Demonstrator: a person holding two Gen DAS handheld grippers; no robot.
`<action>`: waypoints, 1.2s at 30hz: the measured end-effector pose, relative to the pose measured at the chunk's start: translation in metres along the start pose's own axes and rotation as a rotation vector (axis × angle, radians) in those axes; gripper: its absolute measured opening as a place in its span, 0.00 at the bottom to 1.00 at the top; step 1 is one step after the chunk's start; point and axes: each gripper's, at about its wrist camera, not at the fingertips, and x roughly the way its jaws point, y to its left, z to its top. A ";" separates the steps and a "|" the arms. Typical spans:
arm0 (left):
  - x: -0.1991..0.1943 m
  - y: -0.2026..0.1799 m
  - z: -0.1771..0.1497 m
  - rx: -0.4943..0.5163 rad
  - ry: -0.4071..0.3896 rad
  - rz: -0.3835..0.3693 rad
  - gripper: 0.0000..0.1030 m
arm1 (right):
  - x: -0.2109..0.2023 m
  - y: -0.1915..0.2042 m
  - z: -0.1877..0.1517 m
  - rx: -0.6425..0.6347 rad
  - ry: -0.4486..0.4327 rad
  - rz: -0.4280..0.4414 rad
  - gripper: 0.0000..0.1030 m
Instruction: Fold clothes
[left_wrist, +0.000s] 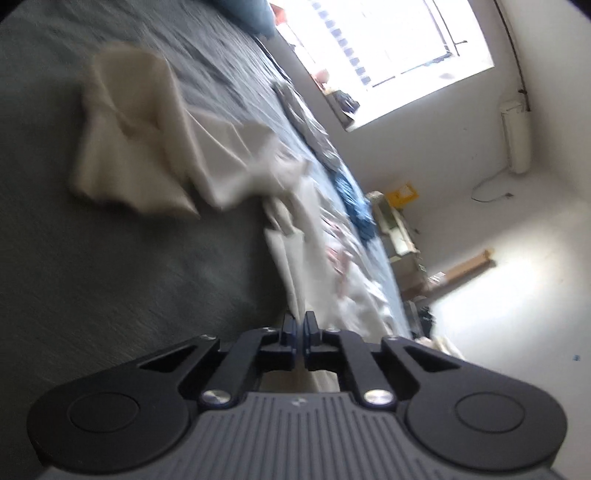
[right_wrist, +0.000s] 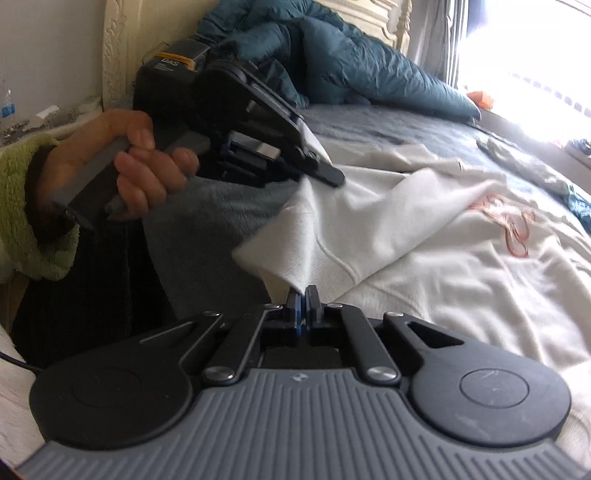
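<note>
Both grippers: black linkage arms, silver screws, ribbed grey housing, blue-edged pads. Left hand (right_wrist: 122, 173) wears fuzzy green sleeve (right_wrist: 26, 206).

A corner of the cream sweatshirt (right_wrist: 369, 206) is pinched between the closed fingers of the right gripper (right_wrist: 303, 291). At ten o'clock, the left gripper (right_wrist: 328, 177) is held by a hand (right_wrist: 122, 170), its tip on the same cloth. A teal duvet (right_wrist: 332, 66) is heaped on the bed (right_wrist: 354, 122) at twelve o'clock.
</note>
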 end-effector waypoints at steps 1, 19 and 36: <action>-0.002 0.007 0.003 0.002 -0.007 0.041 0.04 | 0.002 0.001 0.002 -0.007 -0.005 0.003 0.01; -0.010 0.044 -0.028 -0.034 0.062 -0.012 0.10 | 0.022 0.011 0.011 0.027 0.036 0.005 0.01; -0.017 0.037 -0.032 0.016 0.077 0.047 0.13 | -0.139 -0.115 -0.076 0.735 -0.147 -0.335 0.30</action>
